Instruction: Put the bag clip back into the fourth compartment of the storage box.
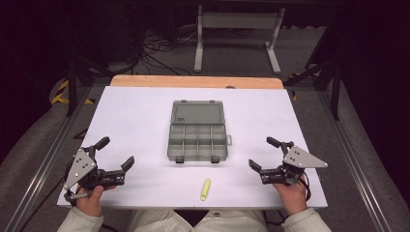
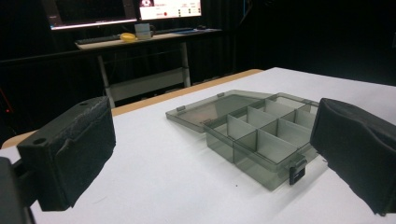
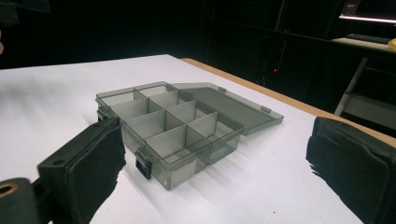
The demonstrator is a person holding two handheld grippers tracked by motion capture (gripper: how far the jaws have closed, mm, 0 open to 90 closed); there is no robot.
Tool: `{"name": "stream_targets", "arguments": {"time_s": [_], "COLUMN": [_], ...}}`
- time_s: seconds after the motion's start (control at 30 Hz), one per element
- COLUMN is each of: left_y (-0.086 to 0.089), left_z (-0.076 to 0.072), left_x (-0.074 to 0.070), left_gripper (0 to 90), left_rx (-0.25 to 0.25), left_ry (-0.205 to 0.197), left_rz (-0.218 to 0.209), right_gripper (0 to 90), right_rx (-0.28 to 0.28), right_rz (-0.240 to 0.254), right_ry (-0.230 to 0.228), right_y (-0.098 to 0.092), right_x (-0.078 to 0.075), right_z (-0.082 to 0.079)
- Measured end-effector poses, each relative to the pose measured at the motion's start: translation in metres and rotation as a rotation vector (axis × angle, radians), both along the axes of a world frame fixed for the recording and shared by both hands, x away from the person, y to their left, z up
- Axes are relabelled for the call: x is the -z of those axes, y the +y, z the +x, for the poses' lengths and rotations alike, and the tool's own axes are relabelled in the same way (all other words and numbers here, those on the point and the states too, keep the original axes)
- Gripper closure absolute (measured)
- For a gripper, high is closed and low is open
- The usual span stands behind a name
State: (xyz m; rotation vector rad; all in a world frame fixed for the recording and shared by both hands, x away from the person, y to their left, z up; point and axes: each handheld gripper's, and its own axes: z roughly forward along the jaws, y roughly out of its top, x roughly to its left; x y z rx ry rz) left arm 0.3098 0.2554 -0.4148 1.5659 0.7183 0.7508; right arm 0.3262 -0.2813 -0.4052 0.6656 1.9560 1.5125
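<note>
A grey see-through compartment box point(image 1: 198, 140) lies in the middle of the white table point(image 1: 135, 116) with its lid point(image 1: 197, 112) folded flat toward the far side. Its several compartments look empty in the left gripper view point(image 2: 261, 135) and the right gripper view point(image 3: 168, 126). A small yellow-green stick point(image 1: 206, 189) lies near the front edge. My left gripper point(image 1: 115, 152) stands open at the front left, nothing between its jaws. At the front right my right gripper point(image 1: 263, 153) is open too and holds nothing. Both point toward the box from either side.
A wooden strip point(image 1: 196, 81) runs along the table's far edge. Beyond it stand a white frame stand point(image 1: 237, 29) and cables on the floor. A desk with monitors point(image 2: 140, 32) sits in the dark background. Metal rails point(image 1: 46, 154) flank the table.
</note>
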Motion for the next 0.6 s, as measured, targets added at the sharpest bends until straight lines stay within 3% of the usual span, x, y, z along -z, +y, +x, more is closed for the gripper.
{"name": "stream_targets", "arguments": {"time_s": [0.27,0.6], "left_y": [0.0001,0.0002], "left_z": [-0.0002,-0.0002], "left_x": [0.0001,-0.0002], "left_gripper": [0.7,0.8], "left_rx": [0.006,0.003], "left_ry": [0.001,0.004], "left_rz": [-0.001,0.003], "right_gripper": [4.2,4.2], "right_rx": [0.021,0.000], "right_rz": [-0.002,-0.009], "right_ry": [-0.001,0.005], "right_y": [-0.0015,0.0019], "right_x": [-0.0011,-0.0022], "right_z": [-0.0007,-0.0017]}}
